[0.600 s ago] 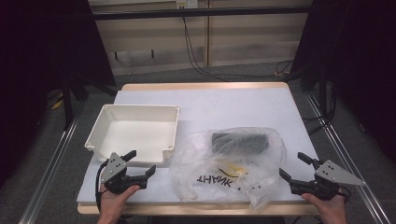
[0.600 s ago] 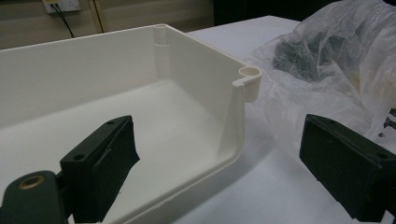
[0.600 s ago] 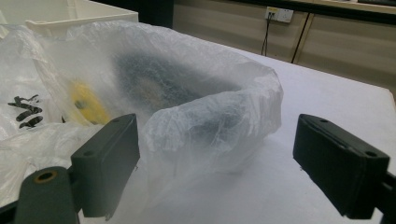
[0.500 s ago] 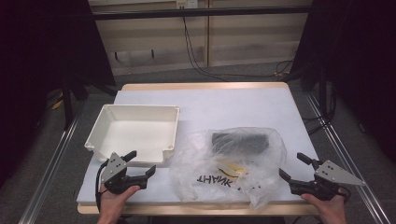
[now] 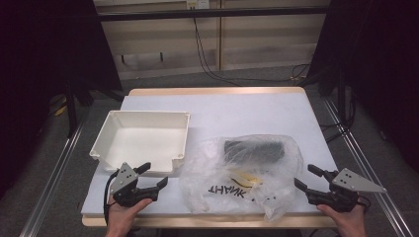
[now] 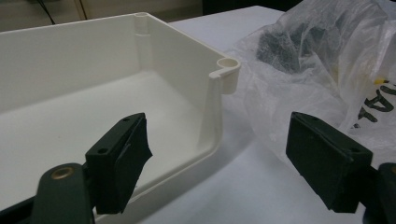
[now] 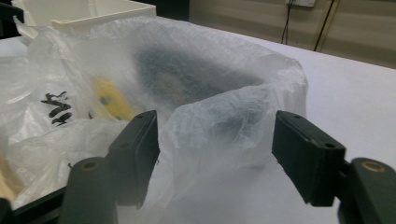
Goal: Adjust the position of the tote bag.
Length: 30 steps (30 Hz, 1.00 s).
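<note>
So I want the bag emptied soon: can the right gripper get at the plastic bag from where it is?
Probably yes: the right gripper sits open beside the plastic bag, its edge already between the jaws, nothing blocking.

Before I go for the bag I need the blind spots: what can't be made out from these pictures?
- Dark item in the plastic bag: crinkled film blurs it in the high view and right gripper view; identity unclear.
- Yellow item: film veils it too.
- Bag print: partly folded away, unreadable.
- White tray: cut off by the left gripper view's left edge.
- Right gripper: open; whether its pads touch the film cannot be told.
</note>
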Each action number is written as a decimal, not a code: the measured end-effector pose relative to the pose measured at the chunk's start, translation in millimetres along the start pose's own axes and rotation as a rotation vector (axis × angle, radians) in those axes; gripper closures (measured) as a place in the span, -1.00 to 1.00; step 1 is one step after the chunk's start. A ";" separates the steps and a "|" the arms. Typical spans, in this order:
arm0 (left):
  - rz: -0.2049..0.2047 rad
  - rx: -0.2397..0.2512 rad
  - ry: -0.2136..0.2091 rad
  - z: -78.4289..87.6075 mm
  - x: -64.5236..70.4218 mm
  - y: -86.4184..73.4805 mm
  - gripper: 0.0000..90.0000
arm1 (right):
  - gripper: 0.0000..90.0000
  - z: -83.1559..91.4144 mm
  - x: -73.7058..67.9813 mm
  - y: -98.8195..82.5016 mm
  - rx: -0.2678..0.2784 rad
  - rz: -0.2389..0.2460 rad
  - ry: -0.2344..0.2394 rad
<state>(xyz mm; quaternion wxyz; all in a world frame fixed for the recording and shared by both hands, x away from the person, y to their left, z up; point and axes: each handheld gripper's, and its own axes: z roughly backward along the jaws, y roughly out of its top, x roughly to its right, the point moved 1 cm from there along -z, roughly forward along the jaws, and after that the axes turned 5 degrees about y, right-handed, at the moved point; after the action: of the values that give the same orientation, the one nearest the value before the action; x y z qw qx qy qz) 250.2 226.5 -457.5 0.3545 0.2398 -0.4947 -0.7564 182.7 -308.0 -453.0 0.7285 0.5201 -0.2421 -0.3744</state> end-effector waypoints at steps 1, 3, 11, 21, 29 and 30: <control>-0.010 -0.002 -0.014 -0.2 0.9 0.3 -0.50 | -0.25 -0.1 -0.6 0.5 -0.003 -0.006 0.009; -0.015 -0.002 -0.024 -0.3 2.5 0.6 -0.46 | -0.21 -0.3 -0.7 1.0 -0.006 -0.008 0.020; -0.055 -0.019 -0.081 1.6 21.0 5.9 -0.24 | 0.07 -5.7 -14.3 5.5 -0.072 0.008 0.121; -0.091 -0.023 -0.161 1.1 37.4 10.4 -0.08 | 0.27 -12.8 -40.8 13.9 -0.122 0.046 0.239; -0.111 -0.037 -0.244 -9.5 54.7 18.0 0.15 | 0.19 -33.6 -57.6 19.1 -0.172 0.081 0.325; -0.111 -0.037 -0.244 -9.5 54.7 18.0 0.23 | 0.17 -36.5 -59.8 20.4 -0.179 0.093 0.331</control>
<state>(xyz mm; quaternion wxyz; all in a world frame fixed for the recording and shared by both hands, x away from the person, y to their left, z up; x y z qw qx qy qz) 227.7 174.0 -445.4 0.2539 0.1665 -0.5059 -0.8074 179.8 -235.7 -444.1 0.8181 0.4961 -0.1084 -0.2698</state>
